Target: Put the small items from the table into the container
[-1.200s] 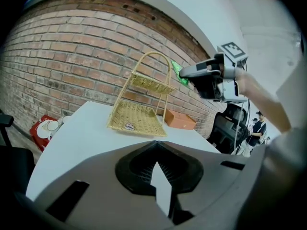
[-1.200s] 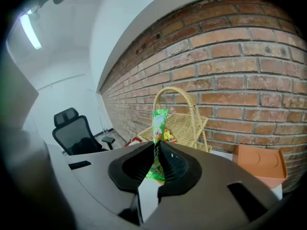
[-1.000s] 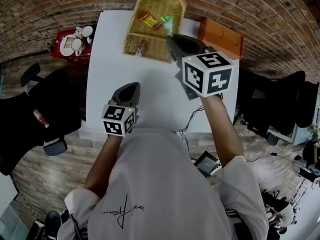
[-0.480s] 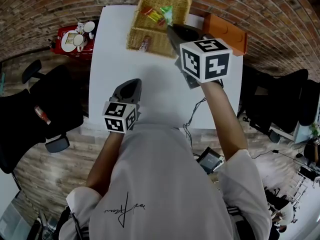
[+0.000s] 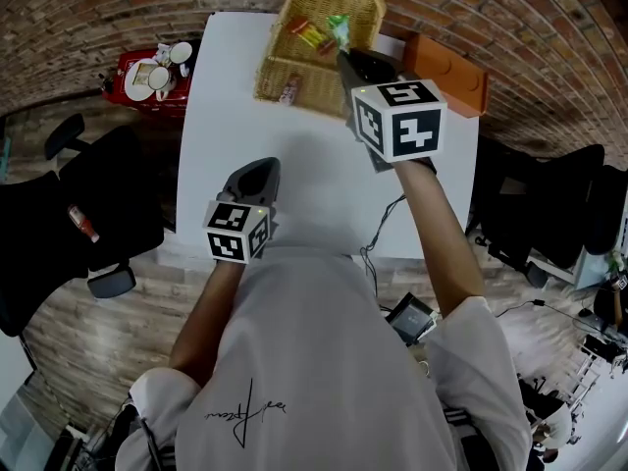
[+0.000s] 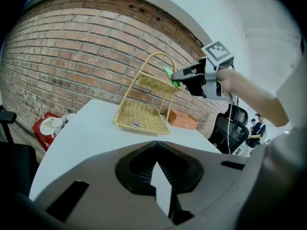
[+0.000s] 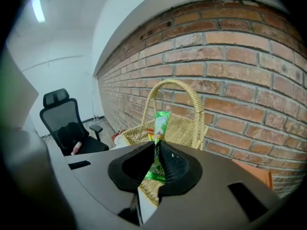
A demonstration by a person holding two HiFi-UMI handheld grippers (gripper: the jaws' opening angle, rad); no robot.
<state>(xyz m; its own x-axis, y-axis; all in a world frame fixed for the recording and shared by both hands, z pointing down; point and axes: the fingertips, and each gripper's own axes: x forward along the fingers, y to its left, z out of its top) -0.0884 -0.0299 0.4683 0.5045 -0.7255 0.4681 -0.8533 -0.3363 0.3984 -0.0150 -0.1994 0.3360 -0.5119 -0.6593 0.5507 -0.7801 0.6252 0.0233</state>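
We see a two-tier wicker basket [image 5: 275,72] with a hoop handle at the table's twelve o'clock. A green sachet [image 7: 160,123] stands upright, pinched in our right gripper [image 7: 154,147] at the upper tier's four o'clock edge. Red and orange packets [image 5: 302,30] lie in that tier, and a small wrapped item [image 5: 288,91] lies in the lower tray.

Green packet [image 7: 161,122] lower end hidden between right gripper [image 7: 156,145] jaws.
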